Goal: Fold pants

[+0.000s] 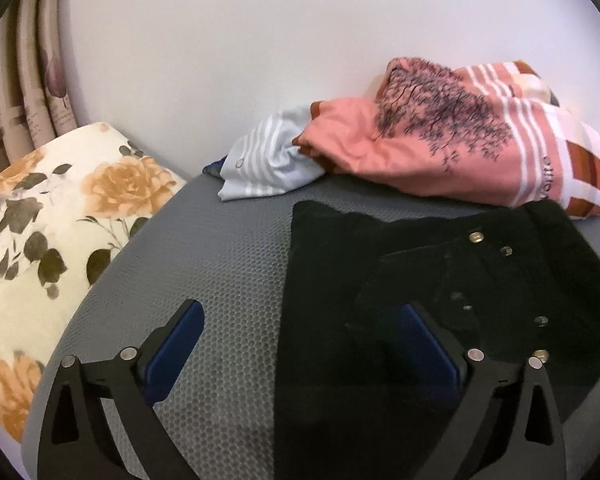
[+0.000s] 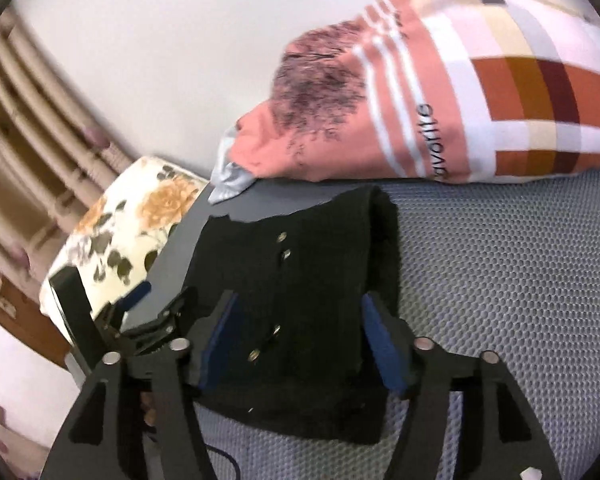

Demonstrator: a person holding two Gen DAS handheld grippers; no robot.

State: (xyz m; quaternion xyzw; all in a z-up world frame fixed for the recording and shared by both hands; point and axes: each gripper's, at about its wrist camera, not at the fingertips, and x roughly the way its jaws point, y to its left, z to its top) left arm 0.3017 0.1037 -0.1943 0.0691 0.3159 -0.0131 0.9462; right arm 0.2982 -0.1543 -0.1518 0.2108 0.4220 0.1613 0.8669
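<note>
The black pants [image 2: 300, 280] lie folded compact on the grey mat [image 2: 500, 280], near the pillow [image 2: 440, 92]. Both jaws are spread, nothing gripped: left gripper [image 1: 300, 344], right gripper [image 2: 300, 336]. Release looks done; the grippers are best lifted straight clear so no fold is dragged.

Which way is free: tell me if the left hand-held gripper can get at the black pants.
Probably yes. The left hand-held gripper stands open over the black pants' near edge, nothing between them on the grey mat.
</note>
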